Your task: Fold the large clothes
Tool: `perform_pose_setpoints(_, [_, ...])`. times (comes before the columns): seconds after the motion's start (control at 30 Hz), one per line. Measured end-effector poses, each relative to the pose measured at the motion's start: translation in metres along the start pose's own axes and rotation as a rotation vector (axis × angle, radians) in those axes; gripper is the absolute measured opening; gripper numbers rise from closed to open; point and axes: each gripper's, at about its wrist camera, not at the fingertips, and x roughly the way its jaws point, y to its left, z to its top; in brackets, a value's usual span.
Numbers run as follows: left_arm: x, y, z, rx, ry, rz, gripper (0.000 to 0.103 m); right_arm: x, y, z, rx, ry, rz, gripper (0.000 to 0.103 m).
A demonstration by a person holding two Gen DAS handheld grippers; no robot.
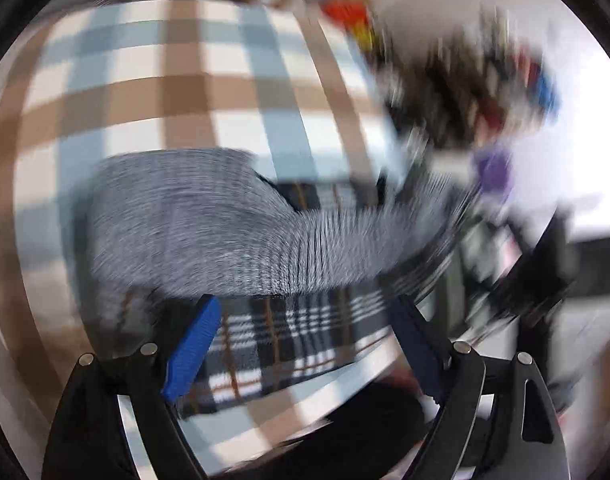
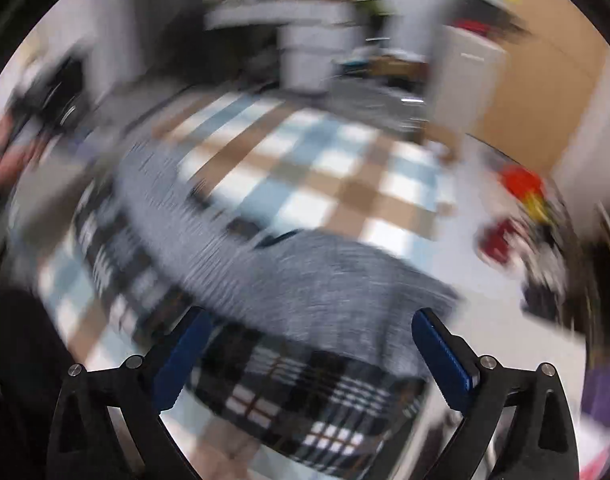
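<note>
Both my left gripper (image 1: 305,336) and right gripper (image 2: 313,350) gape wide and empty above the plaid garment (image 1: 289,332) with grey lining (image 1: 225,224), which lies on the checked cloth (image 1: 185,92): soft, floppy, moderately weighty, best pinched at hem corners.

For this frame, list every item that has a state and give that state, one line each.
Left gripper: open, nothing between its blue pads.
Right gripper: open, nothing between its blue pads.
Dark plaid garment with grey striped lining: lying on the cloth, partly folded over so the lining faces up, not gripped.
Blue, brown and white checked tablecloth: spread flat under the garment.
Red and yellow items: too blurred to tell.
</note>
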Motion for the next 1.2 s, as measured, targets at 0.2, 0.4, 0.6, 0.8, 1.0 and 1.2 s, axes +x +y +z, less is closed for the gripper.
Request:
perform_pose_setpoints(0.2, [0.070,-0.047,0.027,0.315,0.125,0.246,0.083,0.026,-0.020,0.012,-0.041,0.046,0.029,0.100])
perform_pose_setpoints(0.4, [0.110,-0.041,0.031,0.436,0.256,0.313,0.078,0.048,-0.020,0.010,-0.143,0.168,0.074,0.100])
perform_pose_setpoints(0.6, [0.113,-0.020,0.011,0.432,0.280,0.253,0.003,0.076,-0.037,0.004,-0.131,0.319,0.098,0.072])
perform_pose_setpoints(0.8, [0.106,-0.022,-0.020,0.505,0.253,0.265,0.001,0.065,-0.022,0.007,-0.209,0.342,0.095,0.032])
perform_pose_setpoints(1.0, [0.091,-0.023,0.006,0.427,0.124,0.283,0.013,0.053,-0.004,0.027,-0.273,0.239,0.037,0.095])
perform_pose_setpoints(1.2, [0.111,-0.039,0.023,0.575,0.203,0.291,0.074,0.068,0.014,0.030,-0.320,0.292,0.060,0.095])
